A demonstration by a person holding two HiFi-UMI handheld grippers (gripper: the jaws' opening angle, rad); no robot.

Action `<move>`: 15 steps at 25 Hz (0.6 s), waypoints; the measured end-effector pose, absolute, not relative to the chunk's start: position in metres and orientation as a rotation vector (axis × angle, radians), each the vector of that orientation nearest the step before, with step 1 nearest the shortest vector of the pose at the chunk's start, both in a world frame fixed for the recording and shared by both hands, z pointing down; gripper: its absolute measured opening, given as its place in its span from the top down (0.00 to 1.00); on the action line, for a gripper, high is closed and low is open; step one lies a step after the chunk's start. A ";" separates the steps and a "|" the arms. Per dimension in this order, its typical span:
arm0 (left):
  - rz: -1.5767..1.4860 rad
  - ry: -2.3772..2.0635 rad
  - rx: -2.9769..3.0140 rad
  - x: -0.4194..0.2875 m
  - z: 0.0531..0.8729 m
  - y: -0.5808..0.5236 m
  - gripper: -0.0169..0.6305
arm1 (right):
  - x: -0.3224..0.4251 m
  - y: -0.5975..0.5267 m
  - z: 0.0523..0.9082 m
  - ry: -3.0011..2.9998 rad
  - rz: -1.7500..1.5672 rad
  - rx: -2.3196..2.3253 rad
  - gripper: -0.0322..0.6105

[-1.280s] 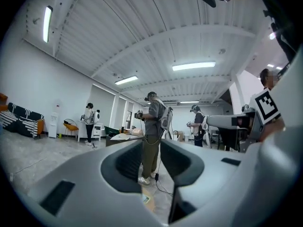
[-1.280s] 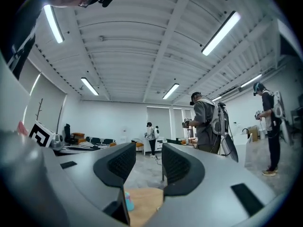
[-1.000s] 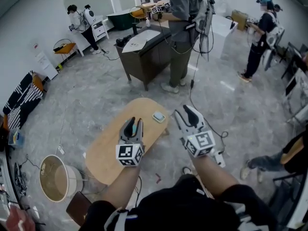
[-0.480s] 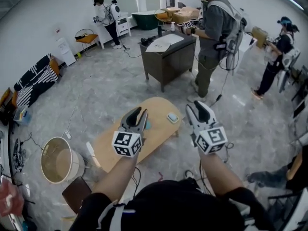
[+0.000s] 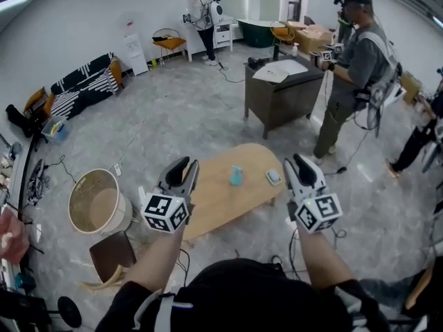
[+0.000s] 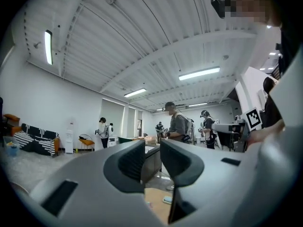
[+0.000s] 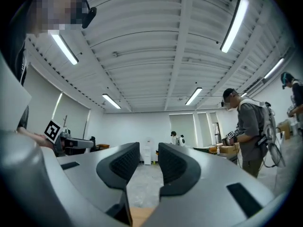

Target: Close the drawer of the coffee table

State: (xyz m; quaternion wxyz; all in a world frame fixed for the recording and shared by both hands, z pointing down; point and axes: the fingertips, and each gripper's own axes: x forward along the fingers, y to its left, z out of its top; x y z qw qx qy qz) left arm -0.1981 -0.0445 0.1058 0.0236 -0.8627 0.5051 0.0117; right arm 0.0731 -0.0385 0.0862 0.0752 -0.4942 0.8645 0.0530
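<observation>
The coffee table is a low oval of light wood, seen in the head view below and between my two grippers; no drawer of it shows in any view. On its top stand a small blue bottle and a small pale box. My left gripper hangs in the air over the table's left end, pointing level into the room, jaws a little apart and empty. My right gripper is held over the table's right end, its jaws closing with nothing between them.
A round cream basket stands on the floor left of the table, with a brown board beside it. Beyond the table are a dark cabinet and a standing person. Cables trail across the grey floor.
Both grippers have risen and swung across the room, and the head view has turned with them. The right jaws have narrowed. The blue bottle has come into sight on the table.
</observation>
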 end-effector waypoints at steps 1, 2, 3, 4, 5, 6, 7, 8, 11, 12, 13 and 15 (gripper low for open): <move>0.034 1.582 -2.664 -0.208 0.106 -0.040 0.82 | 0.066 -0.039 0.084 2.607 0.157 -1.457 0.76; 0.030 1.600 -2.656 -0.218 0.105 -0.036 0.82 | 0.058 -0.039 0.082 2.622 0.158 -1.431 0.76; 0.024 1.621 -2.646 -0.228 0.105 -0.032 0.82 | 0.051 -0.040 0.080 2.636 0.161 -1.405 0.76; 0.016 1.644 -2.633 -0.238 0.105 -0.028 0.82 | 0.044 -0.041 0.079 2.648 0.161 -1.379 0.77; 0.005 1.669 -2.617 -0.248 0.106 -0.024 0.82 | 0.038 -0.043 0.079 2.660 0.156 -1.355 0.77; -0.005 1.697 -2.597 -0.259 0.106 -0.019 0.82 | 0.032 -0.044 0.080 2.672 0.151 -1.334 0.77; -0.013 1.724 -2.576 -0.269 0.107 -0.014 0.82 | 0.025 -0.045 0.081 2.683 0.146 -1.314 0.78; -0.018 1.750 -2.558 -0.279 0.109 -0.010 0.82 | 0.018 -0.046 0.082 2.694 0.141 -1.293 0.78; -0.016 1.818 -2.525 -0.298 0.115 -0.004 0.82 | 0.001 -0.051 0.086 2.724 0.119 -1.245 0.79; -0.013 1.841 -2.513 -0.302 0.116 -0.003 0.83 | -0.003 -0.053 0.088 2.732 0.110 -1.237 0.80; -0.007 1.861 -2.501 -0.305 0.117 -0.002 0.83 | -0.007 -0.054 0.091 2.740 0.097 -1.230 0.82; 0.002 1.885 -2.485 -0.310 0.118 0.001 0.83 | -0.015 -0.057 0.097 2.751 0.070 -1.199 0.84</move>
